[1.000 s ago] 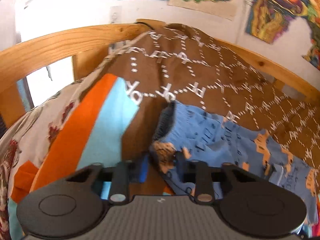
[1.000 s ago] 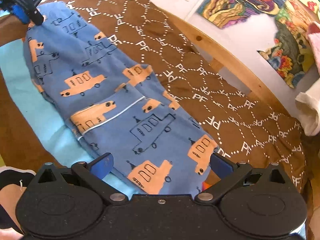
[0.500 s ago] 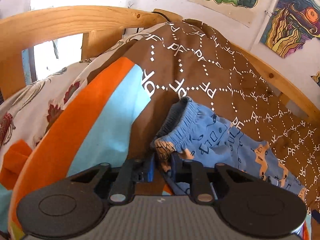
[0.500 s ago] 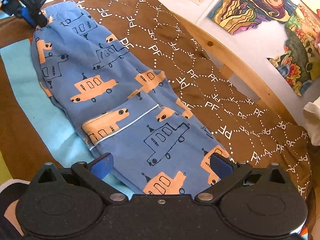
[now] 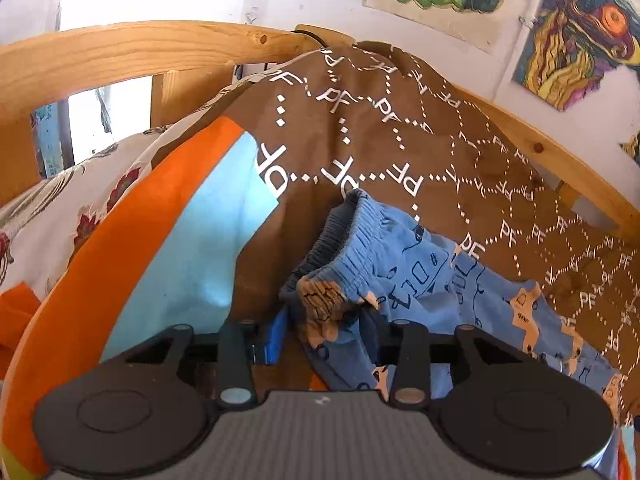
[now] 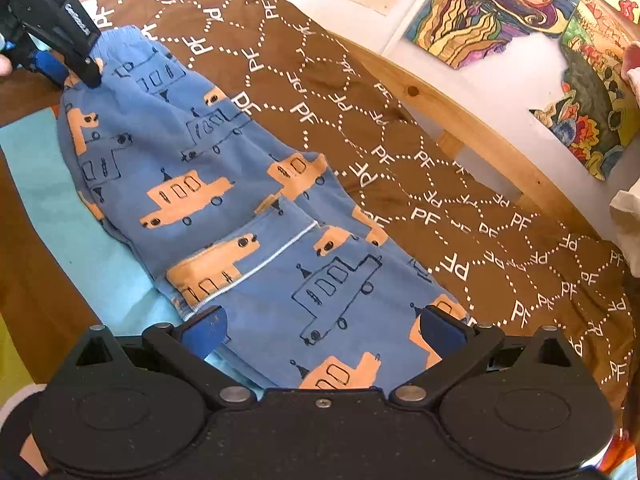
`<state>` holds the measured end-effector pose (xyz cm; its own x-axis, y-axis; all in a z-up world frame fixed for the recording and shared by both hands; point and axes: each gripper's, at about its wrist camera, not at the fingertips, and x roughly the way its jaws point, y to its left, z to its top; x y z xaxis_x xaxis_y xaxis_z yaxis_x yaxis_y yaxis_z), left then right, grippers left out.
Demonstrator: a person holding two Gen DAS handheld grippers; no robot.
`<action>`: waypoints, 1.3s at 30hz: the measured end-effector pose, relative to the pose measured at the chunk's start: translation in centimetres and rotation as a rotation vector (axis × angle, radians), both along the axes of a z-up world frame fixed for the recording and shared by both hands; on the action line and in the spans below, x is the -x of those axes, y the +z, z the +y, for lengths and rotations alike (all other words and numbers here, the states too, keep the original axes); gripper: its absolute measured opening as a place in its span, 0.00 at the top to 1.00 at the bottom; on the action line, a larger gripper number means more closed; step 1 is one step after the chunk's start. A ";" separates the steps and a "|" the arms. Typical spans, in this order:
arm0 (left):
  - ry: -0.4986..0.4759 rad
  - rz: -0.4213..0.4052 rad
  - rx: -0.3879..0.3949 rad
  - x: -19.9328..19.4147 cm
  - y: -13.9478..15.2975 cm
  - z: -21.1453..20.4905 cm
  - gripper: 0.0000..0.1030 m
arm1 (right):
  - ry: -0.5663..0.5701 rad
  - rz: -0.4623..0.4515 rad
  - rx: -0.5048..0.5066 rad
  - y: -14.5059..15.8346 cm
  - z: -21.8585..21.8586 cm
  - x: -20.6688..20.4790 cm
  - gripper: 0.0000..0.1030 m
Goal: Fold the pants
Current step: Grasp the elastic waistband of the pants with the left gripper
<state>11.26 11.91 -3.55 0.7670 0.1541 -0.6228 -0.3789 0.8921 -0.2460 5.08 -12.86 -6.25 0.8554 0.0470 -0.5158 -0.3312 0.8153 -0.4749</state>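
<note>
Left gripper (image 5: pixel 326 322) pinches the pants (image 6: pixel 224 200) waistband, apparently firmly; right gripper (image 6: pixel 320 332) gapes over the legs, next seizing the hem.

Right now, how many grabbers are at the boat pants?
2. The left gripper pinches the waistband of the pants at the far end. The right gripper is open at the leg end, with the cloth between its fingers.
</note>
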 end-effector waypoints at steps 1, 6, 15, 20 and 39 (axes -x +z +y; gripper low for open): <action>0.006 -0.007 0.008 0.1 0.0 0.1 0.56 | 0.004 -0.005 0.003 0.0 0.1 0.1 0.01; 0.010 -0.026 0.019 0.4 -0.1 0.0 0.53 | 0.012 -0.020 0.003 0.2 0.2 0.3 0.01; -0.019 -0.034 0.016 0.3 0.0 -0.4 0.36 | 0.003 -0.019 -0.004 0.1 0.0 0.0 0.01; -0.039 -0.033 0.007 0.1 0.0 -0.7 0.29 | -0.001 -0.015 -0.011 0.0 -0.1 -0.2 0.01; -0.022 -0.058 -0.168 0.2 0.2 -2.2 0.16 | 0.036 0.043 0.027 -2.5 1.1 -3.2 0.01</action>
